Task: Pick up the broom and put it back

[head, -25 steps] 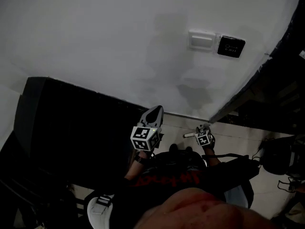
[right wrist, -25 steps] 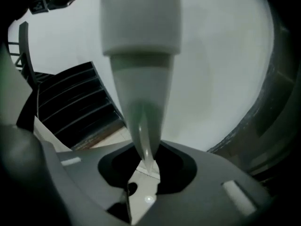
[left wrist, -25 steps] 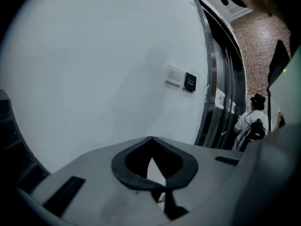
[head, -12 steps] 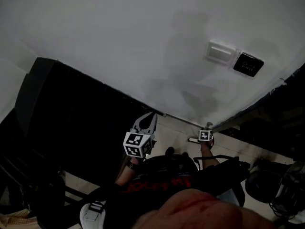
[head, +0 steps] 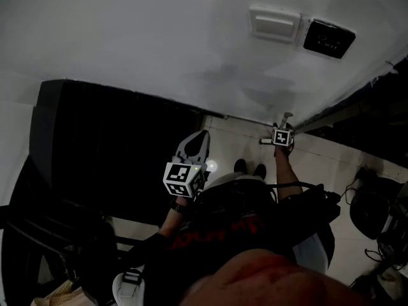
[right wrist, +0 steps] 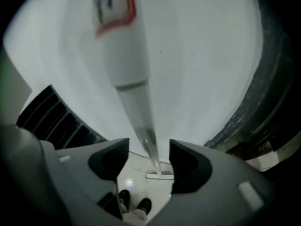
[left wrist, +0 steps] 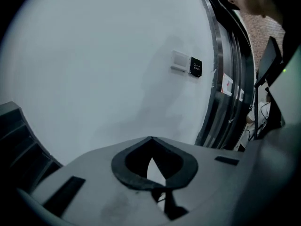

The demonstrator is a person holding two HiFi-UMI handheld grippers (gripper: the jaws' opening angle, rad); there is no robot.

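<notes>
Since a second ago my right gripper (right wrist: 149,153) has swung nearer the white wall (right wrist: 197,55), and its jaws are opening. The pale grey broom handle with a red-edged label (right wrist: 126,55) rises between my fingers against that wall, clear of both pads. My left gripper (left wrist: 149,140) is pinched together, empty, facing the wall.
</notes>
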